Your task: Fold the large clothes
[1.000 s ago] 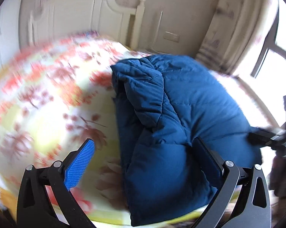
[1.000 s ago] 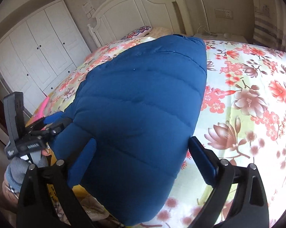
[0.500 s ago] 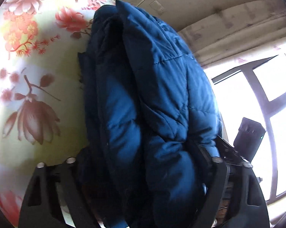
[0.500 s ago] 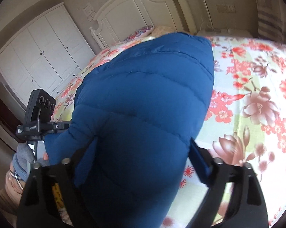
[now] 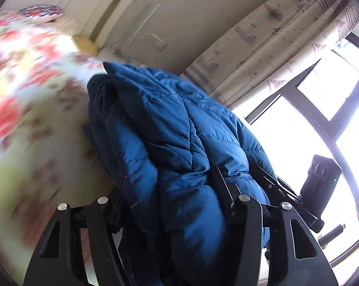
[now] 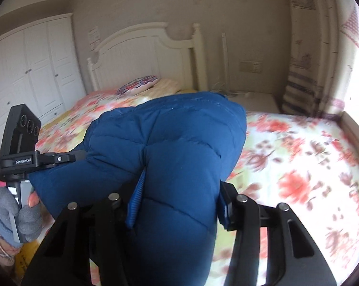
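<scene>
A folded blue puffer jacket (image 5: pixel 155 119) lies on the floral bed (image 5: pixel 24 95), its near end bunched up. My left gripper (image 5: pixel 169 178) has its jaws closing, and thick layers of the jacket fill the gap and hide its left finger. In the right wrist view the jacket (image 6: pixel 169 128) bulges between the closing jaws of my right gripper (image 6: pixel 181 178), and both blue pads (image 6: pixel 136 197) dent the fabric. A gloved hand (image 6: pixel 24 214) at the left holds the other gripper's handle, whose fingers reach into the jacket's left side.
The floral sheet (image 6: pixel 298 155) spreads to the right of the jacket. A white headboard (image 6: pixel 143 47) and a pillow (image 6: pixel 139 85) are at the far end, a white wardrobe (image 6: pixel 31 71) at the left. A curtain (image 5: pixel 274 35) and a bright window (image 5: pixel 322 119) stand beyond the bed's side.
Both pairs of jaws have narrowed from wide open onto the jacket's near end. Both grippers have moved in and the jacket has bunched up. The left view has swung toward the window.
</scene>
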